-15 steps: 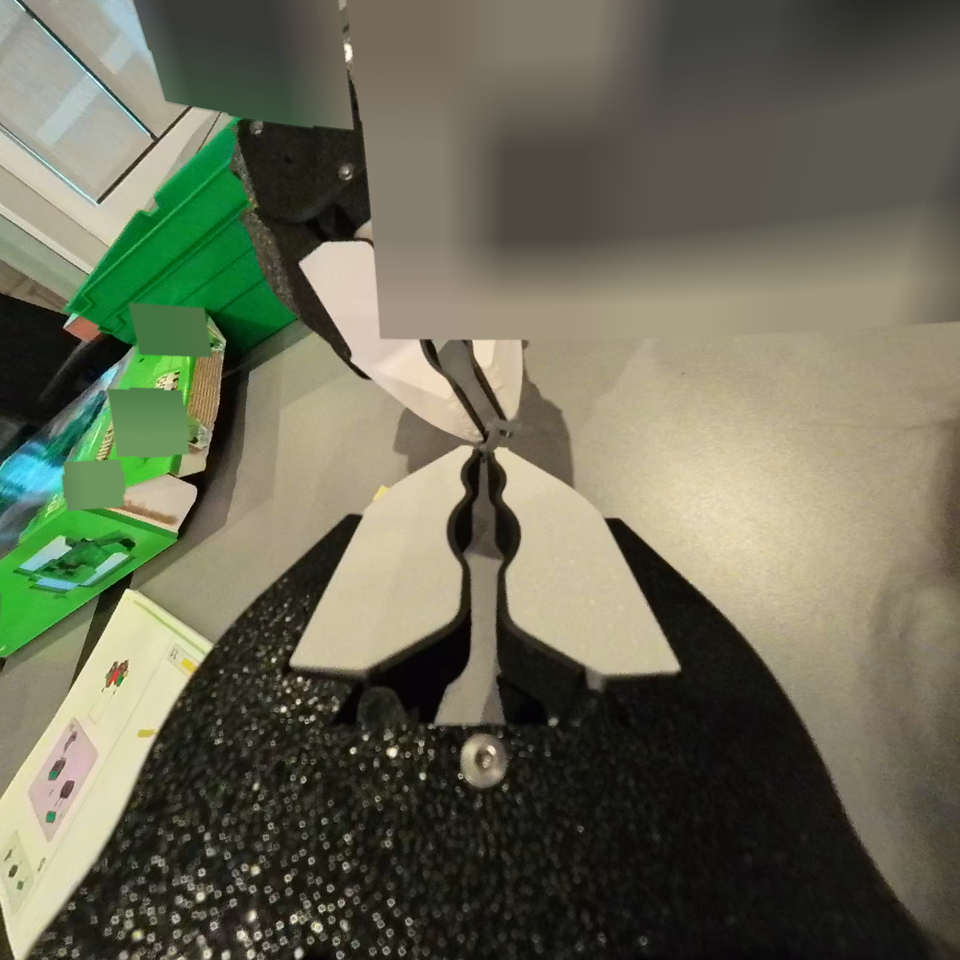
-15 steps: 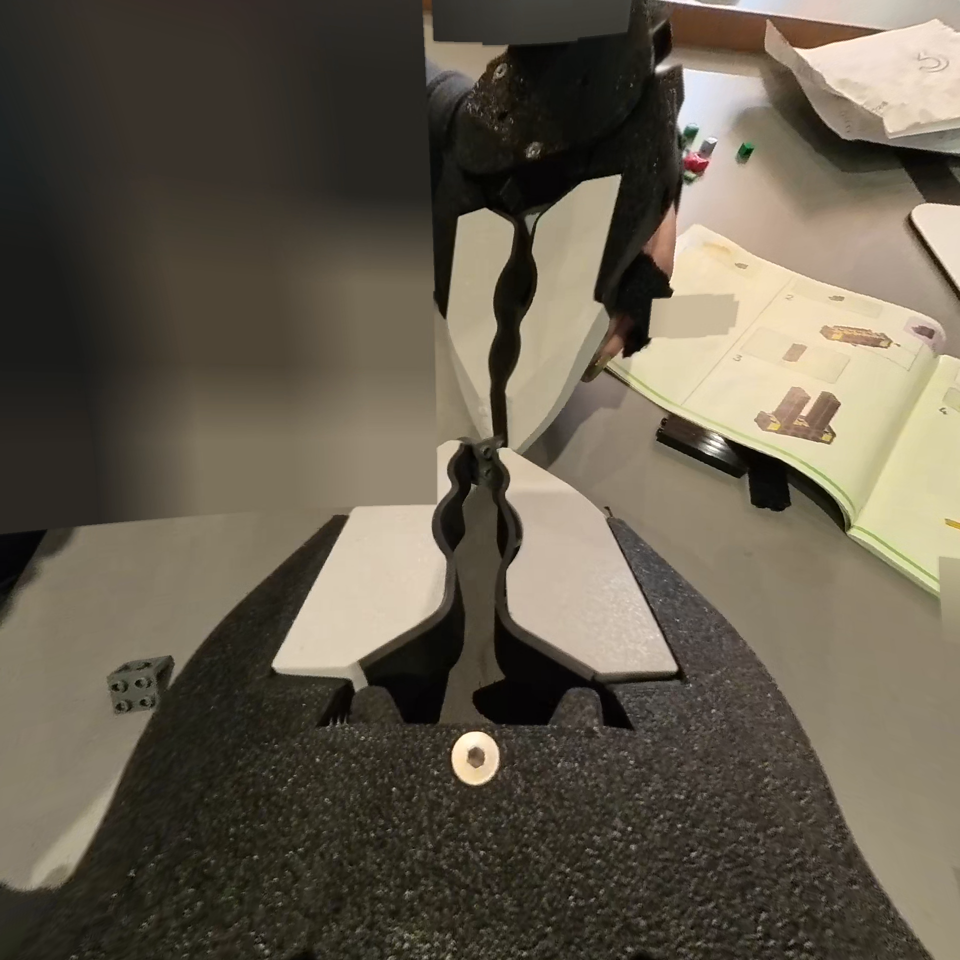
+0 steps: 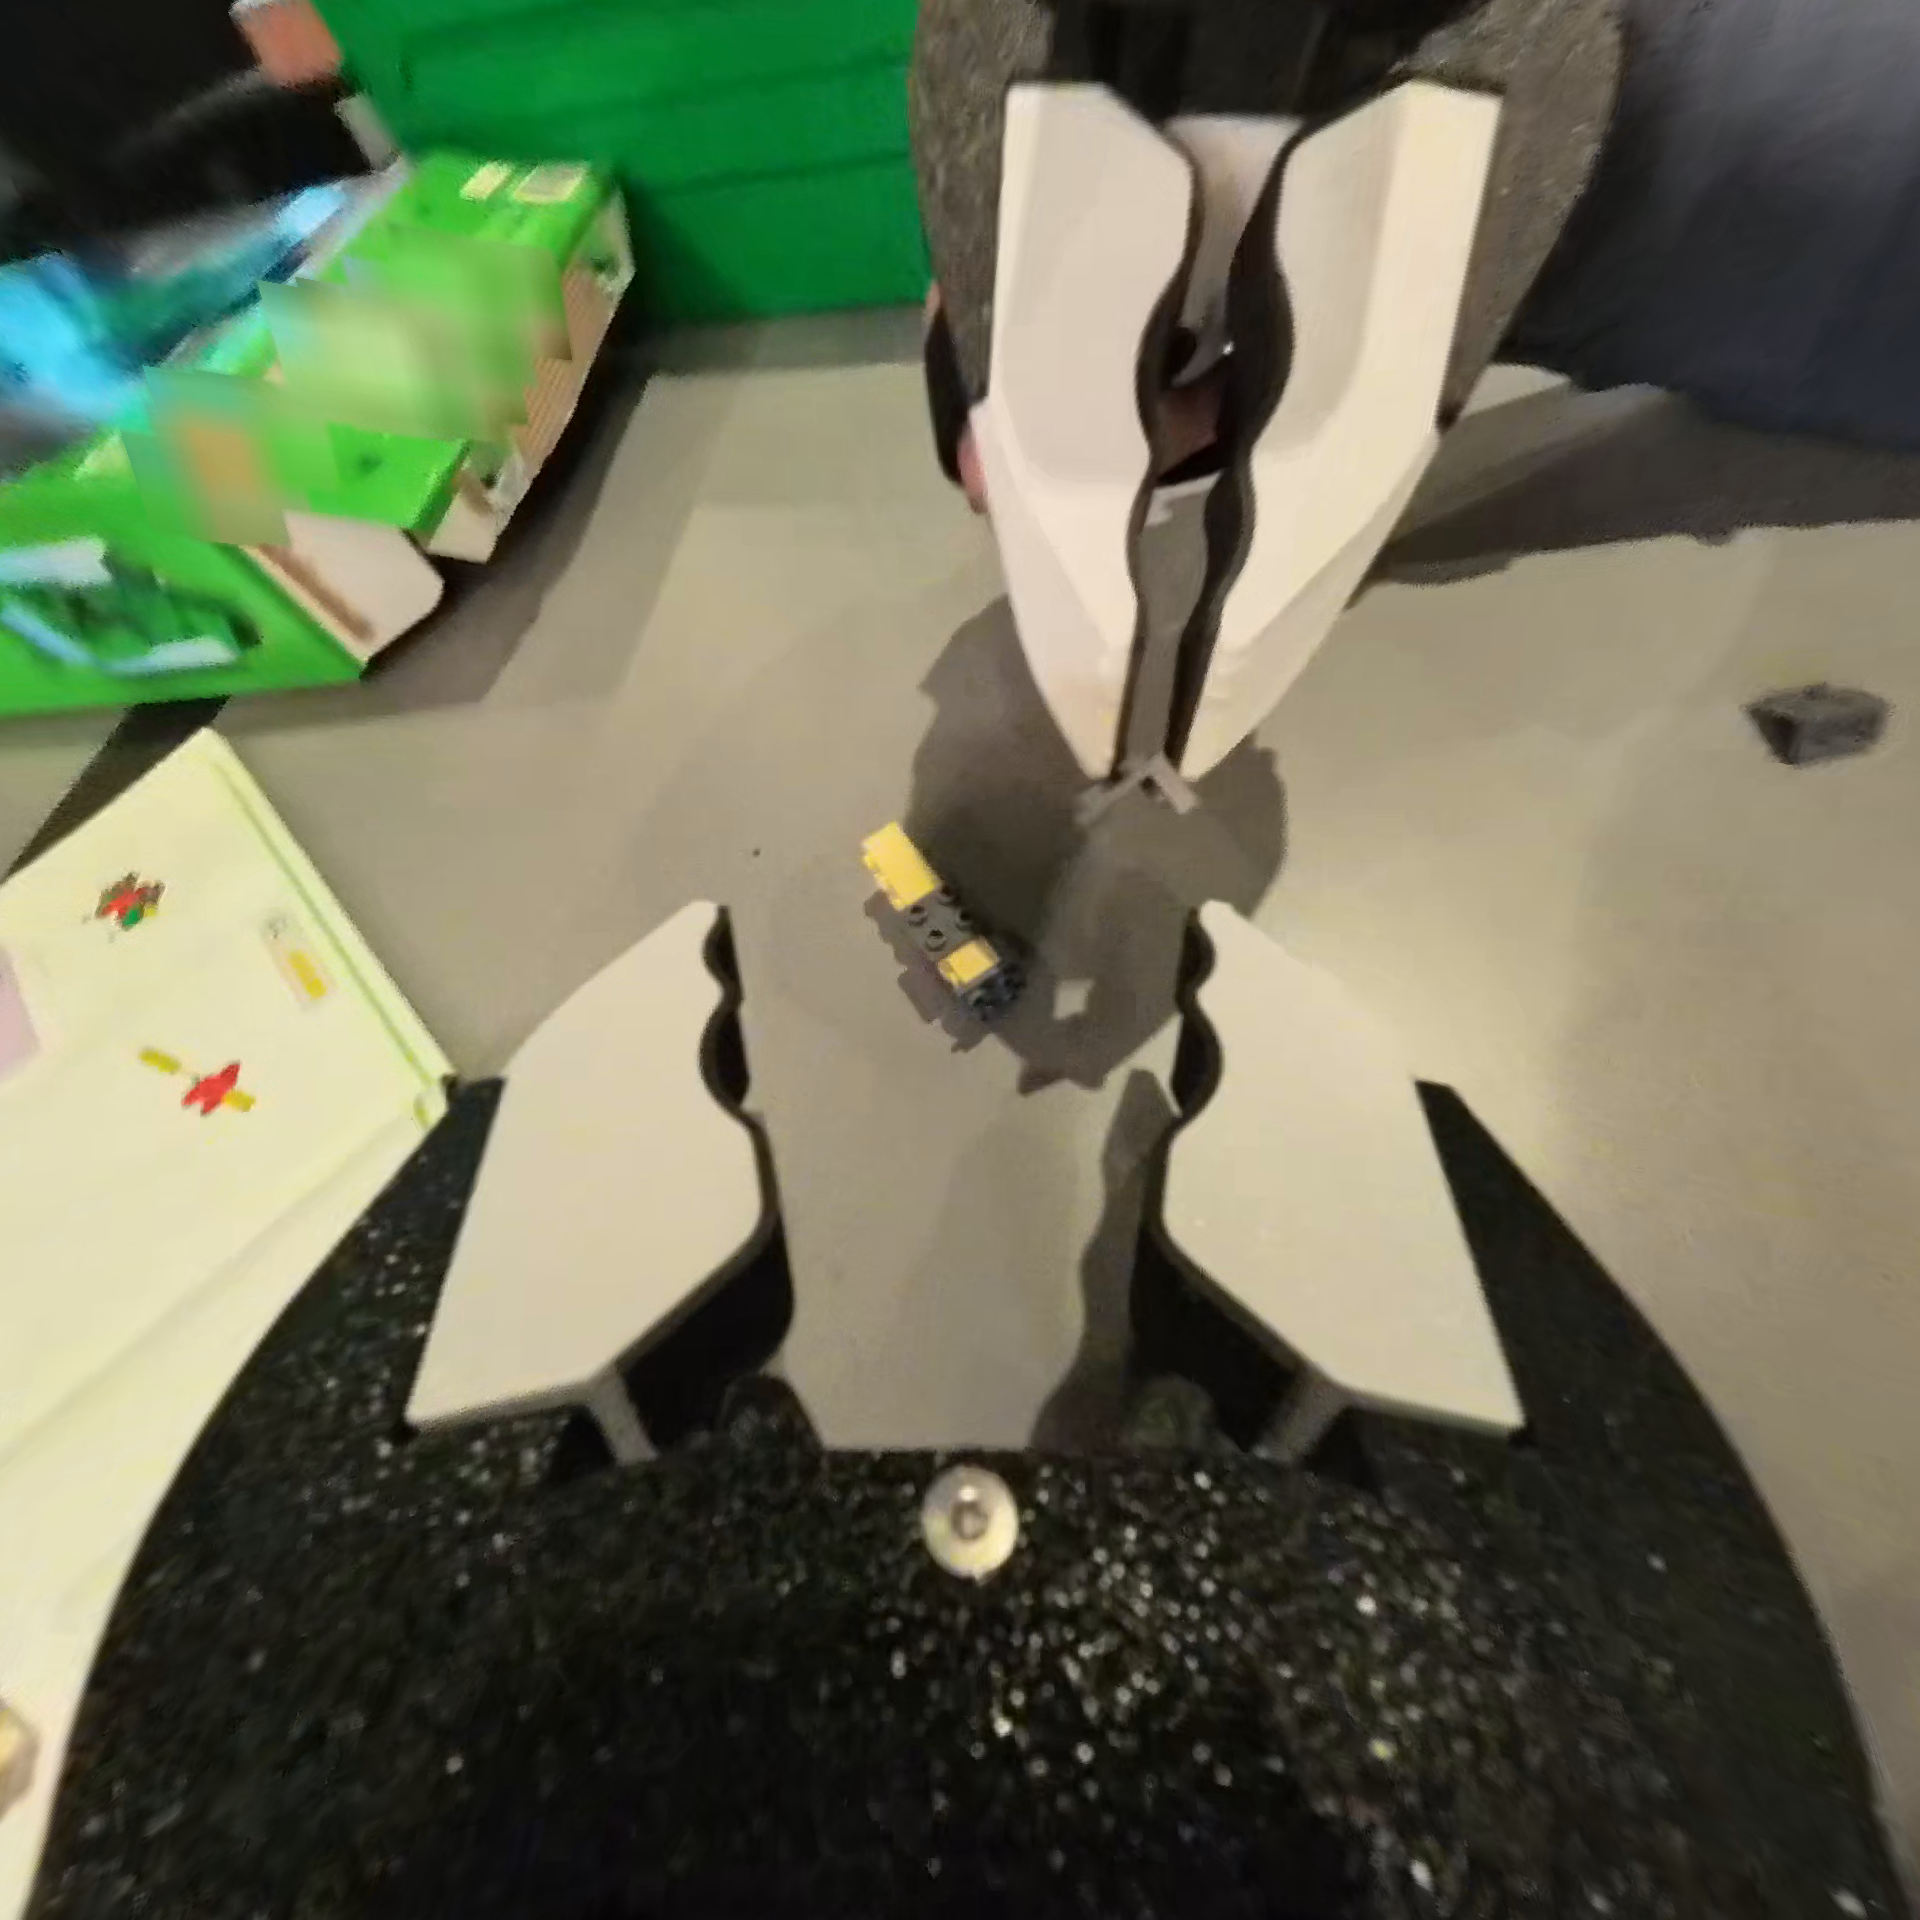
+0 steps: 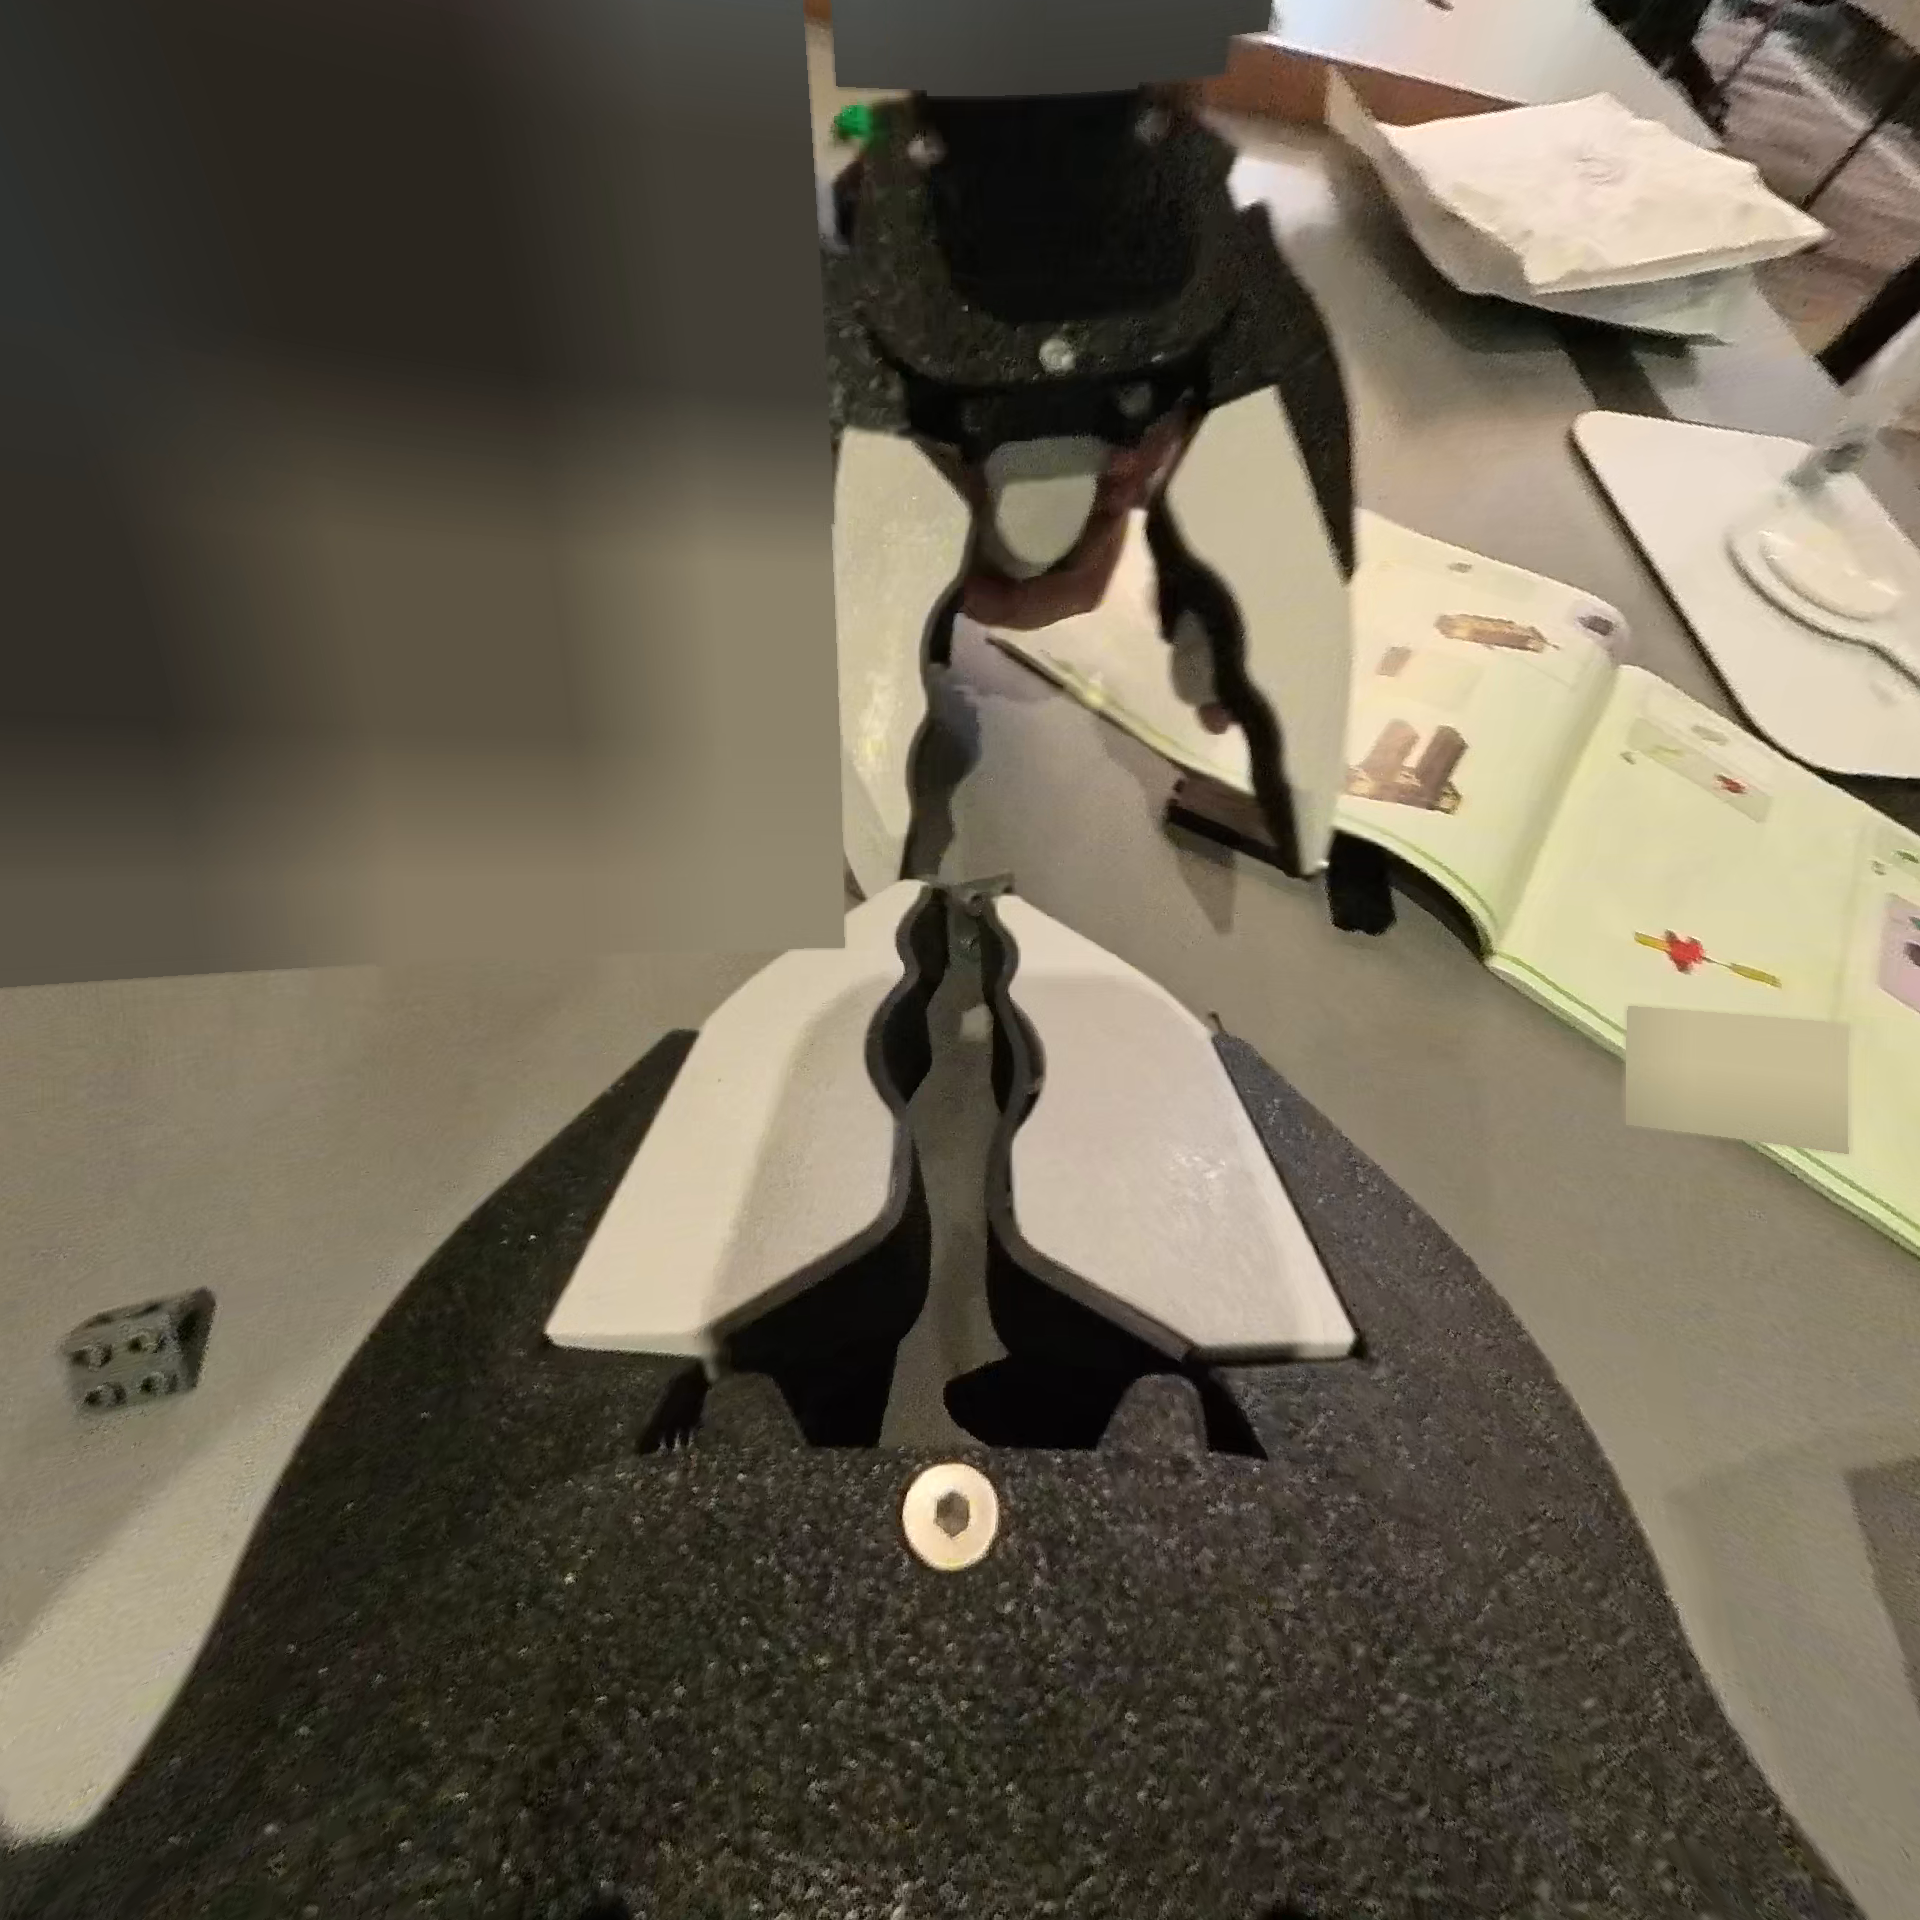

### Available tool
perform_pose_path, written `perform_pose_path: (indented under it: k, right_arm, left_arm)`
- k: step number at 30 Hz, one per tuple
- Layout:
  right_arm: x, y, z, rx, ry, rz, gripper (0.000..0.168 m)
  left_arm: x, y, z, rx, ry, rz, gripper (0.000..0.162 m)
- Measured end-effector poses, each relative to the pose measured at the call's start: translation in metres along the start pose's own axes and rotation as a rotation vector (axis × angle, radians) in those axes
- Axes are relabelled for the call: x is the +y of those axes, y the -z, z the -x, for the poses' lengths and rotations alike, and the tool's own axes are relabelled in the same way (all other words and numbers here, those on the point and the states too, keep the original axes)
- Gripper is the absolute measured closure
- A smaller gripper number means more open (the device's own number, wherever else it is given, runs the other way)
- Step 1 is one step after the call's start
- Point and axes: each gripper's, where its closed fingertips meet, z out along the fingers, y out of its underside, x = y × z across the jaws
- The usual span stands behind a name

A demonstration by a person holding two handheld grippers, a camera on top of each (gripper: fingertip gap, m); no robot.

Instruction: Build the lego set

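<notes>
My left gripper (image 3: 961, 925) is open and empty, its jaws wide apart above the grey table (image 3: 1558, 987). A small yellow and dark grey lego assembly (image 3: 940, 935) lies on the table between its fingertips. My right gripper (image 3: 1138, 764) faces it from the far side and is shut on a small thin grey lego piece (image 3: 1138, 795), held above the table. In the right wrist view the right gripper (image 4: 961, 899) pinches that grey piece (image 4: 982, 888) at its tips. The open left gripper (image 4: 1112, 868) hangs just beyond it.
An open instruction booklet (image 3: 156, 1039) (image 4: 1558, 831) lies beside the work spot. A green lego box (image 3: 416, 343) and green crate (image 3: 675, 156) stand behind it. A loose grey bracket brick (image 4: 135, 1351) (image 3: 1818, 722) lies on the table. A white paper bag (image 4: 1558, 197) and a white tray (image 4: 1714, 540) are further back. Less than 4 cm separates the two grippers' tips. Left tips and right tips are each some 15 cm from the loose grey bracket brick (image 3: 1818, 722). My right wrist view (image 4: 151, 1312) looks at it from another angle.
My left gripper has opened, let go of the small grey piece and drawn back. The right gripper still holds the piece. The yellow and grey assembly has come into view.
</notes>
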Motion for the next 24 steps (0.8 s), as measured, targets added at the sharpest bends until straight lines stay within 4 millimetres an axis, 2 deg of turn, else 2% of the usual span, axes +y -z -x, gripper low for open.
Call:
perform_pose_path:
  k: [2,5,10,15,17,21,24]
  right_arm:
    - [0.003,0.006,-0.009,0.052,0.019,0.012,0.162]
    - [0.012,0.011,-0.021,0.119,0.086,0.072,0.162]
    - [0.031,0.007,-0.030,0.121,0.202,0.187,0.162]
    - [0.037,0.002,-0.038,0.074,0.286,0.259,0.162]
    - [0.041,0.000,-0.041,0.062,0.332,0.301,0.162]
    - [0.044,-0.003,-0.042,0.027,0.388,0.336,0.162]
    - [0.047,-0.004,-0.041,-0.007,0.416,0.369,0.162]
  left_arm:
    - [-0.003,-0.005,0.003,-0.066,0.045,0.002,0.101]
    - [-0.002,-0.010,0.006,-0.133,0.076,0.039,0.103]
    - [0.003,-0.015,0.008,-0.153,0.165,0.060,0.106]
    - [0.009,-0.012,0.017,-0.166,0.206,0.073,0.128]
    - [0.013,-0.013,0.017,-0.162,0.217,0.092,0.126]
    - [0.023,-0.021,0.008,-0.103,0.268,0.163,0.110]
    - [0.028,-0.026,0.009,-0.105,0.273,0.193,0.107]
